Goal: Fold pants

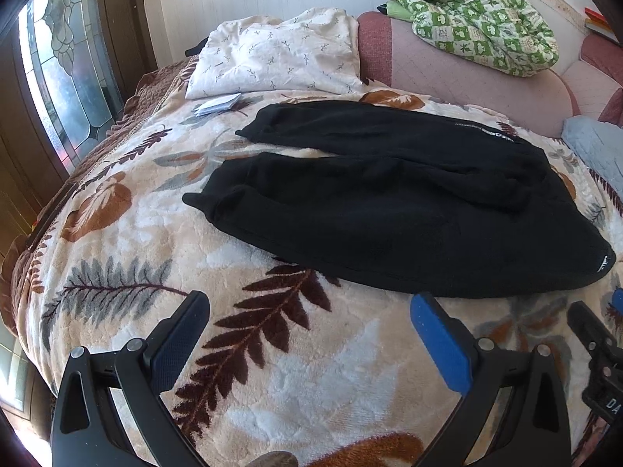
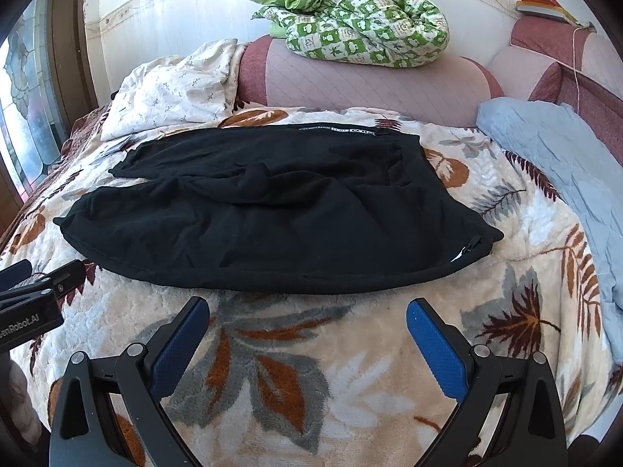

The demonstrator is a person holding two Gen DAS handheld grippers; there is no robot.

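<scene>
black pants (image 2: 264, 210) are lying spread across the middle of the bed (image 2: 350, 381), legs toward its left edge. left tongs (image 1: 311, 327) and right tongs (image 2: 307, 327) are hovering open, empty, by the near edge.

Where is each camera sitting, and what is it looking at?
Left wrist view: sits on the left gripper, open above the leaf blanket, facing the black pants; the right gripper pokes in at the right edge.
Right wrist view: sits on the right gripper, also open, facing the same black pants; the left gripper shows at the left edge.
Both see the pants, white pillow and green quilt.
</scene>
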